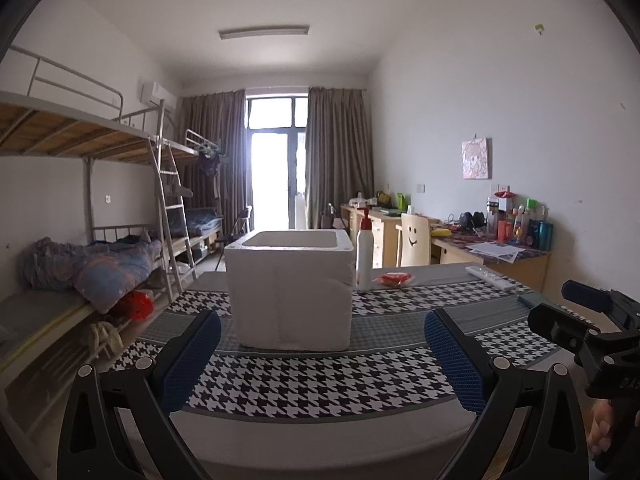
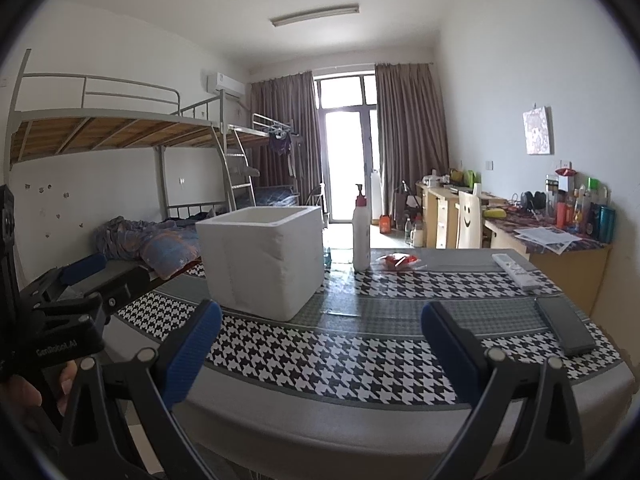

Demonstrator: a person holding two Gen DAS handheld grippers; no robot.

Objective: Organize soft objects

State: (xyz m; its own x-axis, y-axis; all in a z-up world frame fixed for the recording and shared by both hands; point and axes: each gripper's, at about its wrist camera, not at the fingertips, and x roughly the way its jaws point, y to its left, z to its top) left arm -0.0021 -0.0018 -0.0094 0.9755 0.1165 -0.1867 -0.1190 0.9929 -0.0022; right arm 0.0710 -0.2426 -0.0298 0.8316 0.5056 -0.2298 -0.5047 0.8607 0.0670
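Observation:
A white foam box with an open top stands on the houndstooth-cloth table. Behind it to the right lies a small red soft packet. My left gripper hovers open over the table's near edge, facing the box, nothing between its blue pads. My right gripper is open too, empty, right of the box. Each gripper shows at the edge of the other's view: the right gripper and the left gripper.
A white pump bottle with a red top stands right of the box. A white remote and a dark phone lie at the table's right. Bunk beds line the left wall, cluttered desks the right.

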